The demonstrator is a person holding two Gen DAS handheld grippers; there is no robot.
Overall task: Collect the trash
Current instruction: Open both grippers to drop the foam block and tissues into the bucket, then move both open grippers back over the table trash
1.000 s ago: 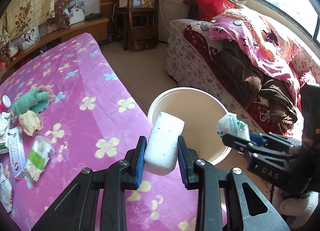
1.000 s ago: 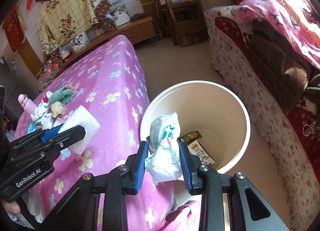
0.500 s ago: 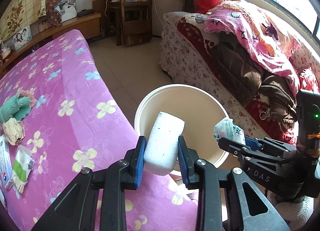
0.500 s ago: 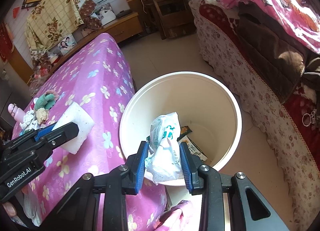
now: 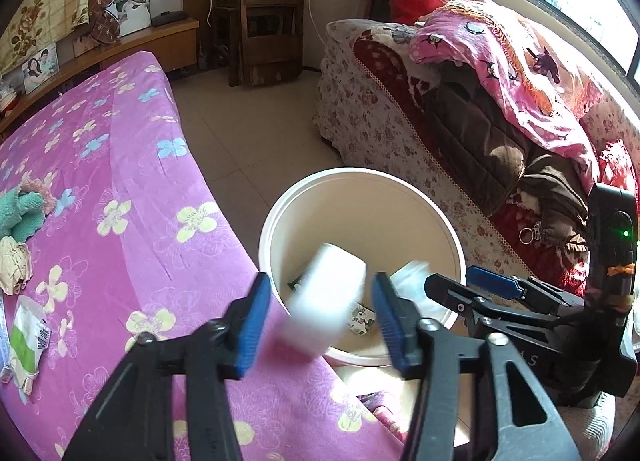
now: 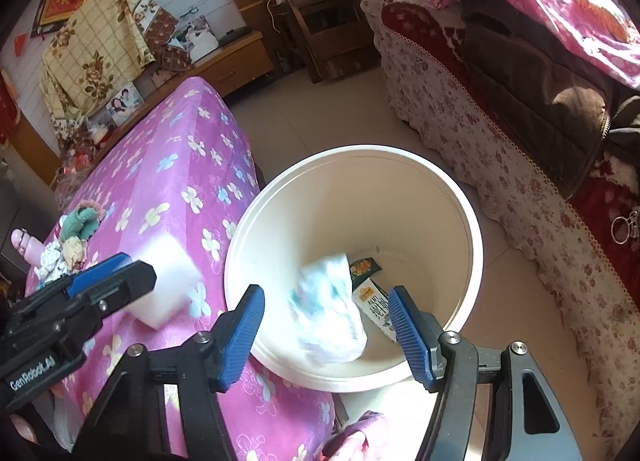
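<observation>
Both grippers have just spread their jaws, releasing what they clamped a second ago. Left wrist view: the left gripper (image 5: 318, 315) stands released, the white foam block (image 5: 326, 303) blurred, dropping over the bucket's (image 5: 280, 217) near rim. Right wrist view: the right gripper (image 6: 326, 335), likewise released, lets the crumpled tissue packet (image 6: 330, 321) fall inside, beside the cartons (image 6: 374, 303) on the bottom.

R gripper (image 6: 326, 331) jaws just opened; tissue pack (image 6: 328, 315) blurred, loose btwn fingers (image 6: 244, 335) over bucket (image 6: 472, 245).

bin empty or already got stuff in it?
Not empty. The cream bin has a dark snack wrapper and a small carton on its bottom; a blurred tissue pack shows above them.
</observation>
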